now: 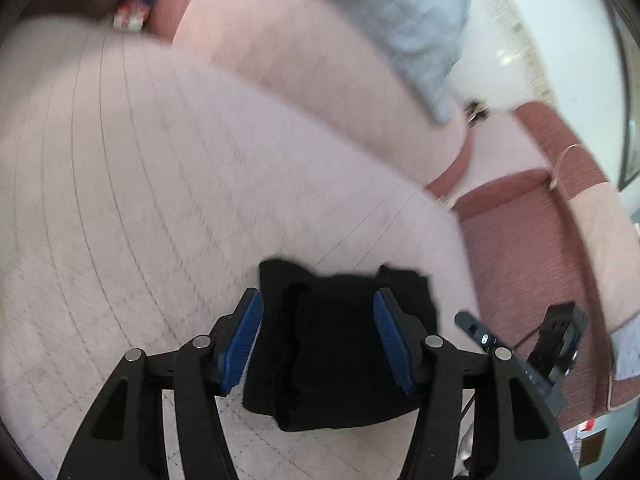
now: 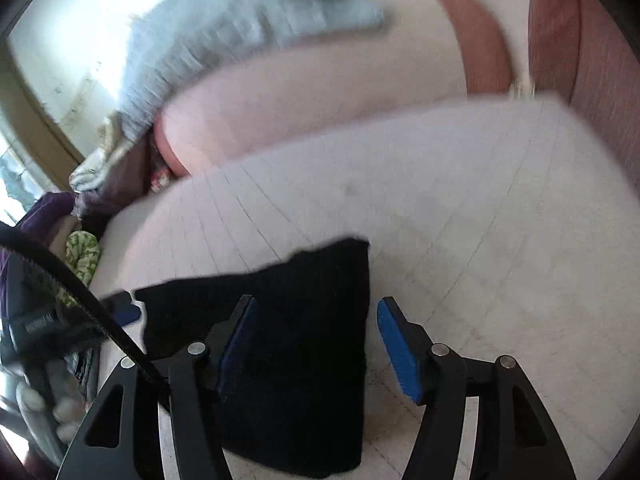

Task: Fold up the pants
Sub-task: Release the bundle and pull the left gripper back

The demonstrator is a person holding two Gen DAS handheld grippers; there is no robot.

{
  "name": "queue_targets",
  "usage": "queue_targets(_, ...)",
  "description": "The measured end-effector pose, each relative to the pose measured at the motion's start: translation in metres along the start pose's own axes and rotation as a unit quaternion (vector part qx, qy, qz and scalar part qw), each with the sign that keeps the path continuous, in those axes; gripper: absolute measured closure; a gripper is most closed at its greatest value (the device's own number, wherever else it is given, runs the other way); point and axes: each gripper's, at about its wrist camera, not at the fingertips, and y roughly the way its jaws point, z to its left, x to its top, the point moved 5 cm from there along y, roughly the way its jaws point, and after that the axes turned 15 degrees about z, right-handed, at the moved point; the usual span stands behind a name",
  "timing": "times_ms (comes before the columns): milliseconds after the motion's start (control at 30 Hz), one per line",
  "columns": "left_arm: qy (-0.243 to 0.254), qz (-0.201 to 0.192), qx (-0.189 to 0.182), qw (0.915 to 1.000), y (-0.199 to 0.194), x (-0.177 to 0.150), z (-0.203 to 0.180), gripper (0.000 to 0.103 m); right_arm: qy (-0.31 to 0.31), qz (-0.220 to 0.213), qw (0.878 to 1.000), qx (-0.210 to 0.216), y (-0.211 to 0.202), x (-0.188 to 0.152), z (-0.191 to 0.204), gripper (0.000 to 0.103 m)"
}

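Stood spread on both grippers, left and right, pinching nothing; folded black pants lay on the pale quilted cushion. Probably best lifted straight clear, avoiding snagging the top layer

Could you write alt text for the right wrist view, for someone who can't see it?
Folded black pants lie on a pale quilted cushion, seen between the open blue-padded fingers of the right hand-held gripper. A grey blanket lies behind.
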Motion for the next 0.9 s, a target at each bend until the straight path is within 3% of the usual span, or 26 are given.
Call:
queue_targets(100, 0.017, 0.014, -0.020, 0.9996, 0.012, 0.008, -0.019, 0.046, -0.011, -0.003, 0.999, 0.048, -0.008, 0.002, 0.016, 0.035)
queue_targets(167, 0.017, 0.037, -0.006, 0.9992, 0.037, 0.010, -0.023, 0.046, -0.010, 0.023, 0.997, 0.079, 0.009, 0.006, 0.026, 0.035)
queue_targets(267, -0.006, 0.071, 0.038, 0.9967, 0.086, 0.009, -0.007, 0.047, 0.015, 0.059, 0.995, 0.075, 0.043, 0.014, 0.018, 0.031)
queue_targets(333, -0.002, 0.058, 0.041, 0.9975, 0.088, 0.010, -0.009, 0.047, 0.031, 0.081, 0.993, 0.079, 0.062, 0.017, 0.012, 0.031)
queue_targets(500, 0.023, 0.038, 0.044, 0.9980, 0.052, -0.002, -0.030, 0.047, 0.029, 0.040, 0.995, 0.089, 0.026, 0.018, 0.021, 0.030)
queue_targets(633, 0.058, -0.002, 0.105, 0.9928, 0.008, -0.049, -0.040, 0.045, 0.007, 0.010, 0.997, 0.073, -0.016, -0.019, 0.024, 0.029)
queue_targets(900, 0.082, -0.067, 0.234, 0.9666, -0.031, -0.156, -0.043, 0.043, -0.032, -0.018, 0.999, -0.026, -0.055, -0.147, 0.034, 0.026)
